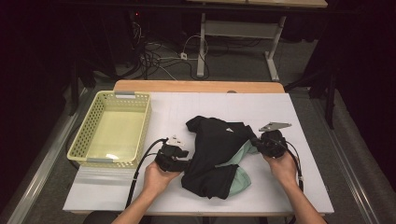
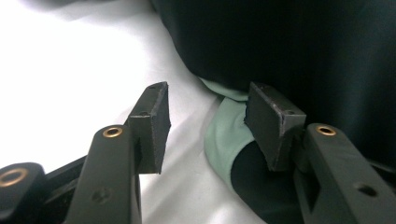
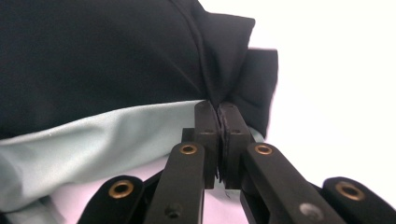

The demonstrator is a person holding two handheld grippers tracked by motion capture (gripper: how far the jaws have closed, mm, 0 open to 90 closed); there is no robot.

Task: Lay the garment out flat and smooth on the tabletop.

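A black garment (image 1: 217, 144) with mint-green trim lies crumpled in the middle of the white table (image 1: 261, 107). My left gripper (image 1: 186, 162) sits at its left edge, low on the table. In the left gripper view this gripper (image 2: 208, 100) is open, and a mint-green cuff (image 2: 224, 135) of the garment (image 2: 303, 46) lies just beyond and partly between the pads. My right gripper (image 1: 255, 142) is at the garment's right edge. In the right gripper view it (image 3: 218, 109) is shut on a fold of black cloth (image 3: 93, 56), just above the mint-green band (image 3: 93, 140).
A yellow perforated basket (image 1: 81, 135) stands at the table's left side, holding nothing I can see. Bare white table surrounds the garment. Beyond the far wooden edge are cables and desk legs on the floor.
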